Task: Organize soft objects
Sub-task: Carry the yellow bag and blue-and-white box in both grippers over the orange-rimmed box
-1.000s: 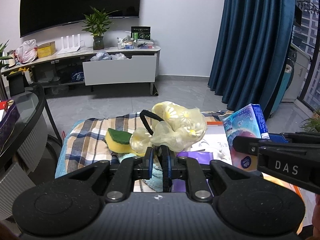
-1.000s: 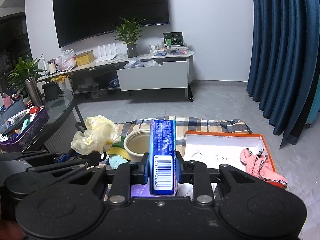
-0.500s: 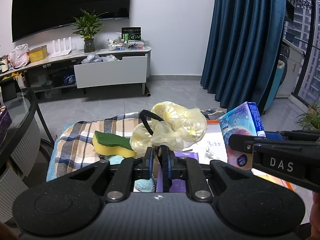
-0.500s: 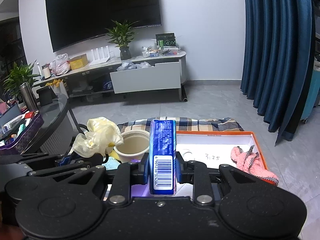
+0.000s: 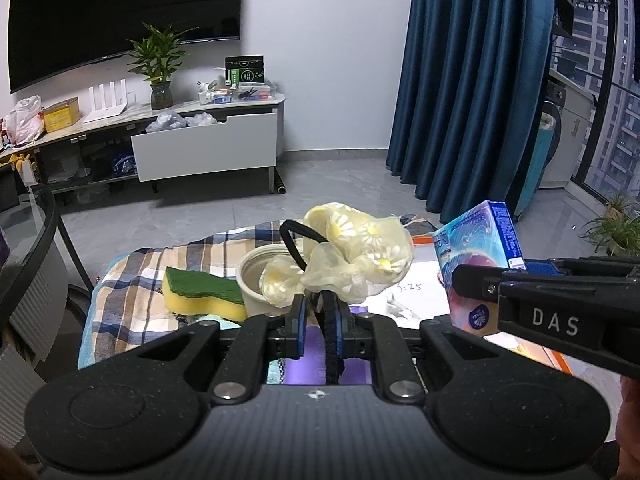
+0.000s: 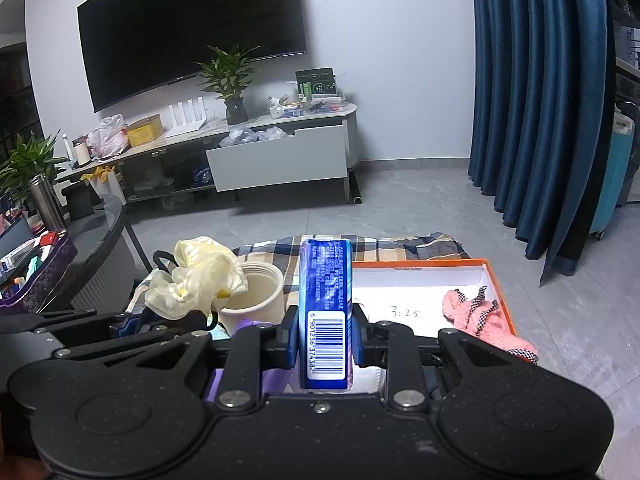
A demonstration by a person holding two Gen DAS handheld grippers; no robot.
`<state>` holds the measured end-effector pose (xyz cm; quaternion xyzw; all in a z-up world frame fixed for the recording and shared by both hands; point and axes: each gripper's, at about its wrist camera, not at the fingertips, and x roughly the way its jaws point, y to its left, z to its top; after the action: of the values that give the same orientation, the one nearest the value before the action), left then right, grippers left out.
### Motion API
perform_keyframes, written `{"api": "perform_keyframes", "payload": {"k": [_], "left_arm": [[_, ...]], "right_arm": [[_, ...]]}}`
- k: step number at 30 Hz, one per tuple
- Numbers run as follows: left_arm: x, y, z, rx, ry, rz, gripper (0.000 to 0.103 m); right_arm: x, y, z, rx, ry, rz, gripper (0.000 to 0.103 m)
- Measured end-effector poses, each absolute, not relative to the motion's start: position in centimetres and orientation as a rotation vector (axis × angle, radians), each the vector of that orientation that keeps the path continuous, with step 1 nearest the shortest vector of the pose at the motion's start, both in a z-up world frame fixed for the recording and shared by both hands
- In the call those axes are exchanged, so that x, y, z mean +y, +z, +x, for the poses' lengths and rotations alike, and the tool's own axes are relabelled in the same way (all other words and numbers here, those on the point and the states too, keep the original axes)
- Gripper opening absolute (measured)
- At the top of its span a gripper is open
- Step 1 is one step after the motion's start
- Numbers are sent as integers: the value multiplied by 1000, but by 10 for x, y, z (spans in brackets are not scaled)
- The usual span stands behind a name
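While both grippers tilt down over the plaid cloth (image 5: 132,280), the left gripper (image 5: 319,307) clamps a scrunchie (image 5: 352,256) above the cup (image 6: 260,292), and the right gripper (image 6: 325,322) grips a tissue pack (image 6: 327,312) upright. Beyond it, a pink cloth (image 6: 480,320) lies in the orange box (image 6: 420,266).

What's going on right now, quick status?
Left tool shut on yellow scrunchie, right tool shut on blue tissue pack. Both over the orange box. Cream cup under scrunchie.
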<state>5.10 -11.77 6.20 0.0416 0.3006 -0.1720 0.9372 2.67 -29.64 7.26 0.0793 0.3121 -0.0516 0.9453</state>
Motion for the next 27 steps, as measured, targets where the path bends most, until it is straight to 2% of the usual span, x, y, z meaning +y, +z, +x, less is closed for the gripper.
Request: {"api": "perform_keyframes", "payload": {"k": [27], "left_arm": [[-150,57,46,625,-436,112,16]], "right_arm": [[-326,73,14,632,-176,198,31]]}}
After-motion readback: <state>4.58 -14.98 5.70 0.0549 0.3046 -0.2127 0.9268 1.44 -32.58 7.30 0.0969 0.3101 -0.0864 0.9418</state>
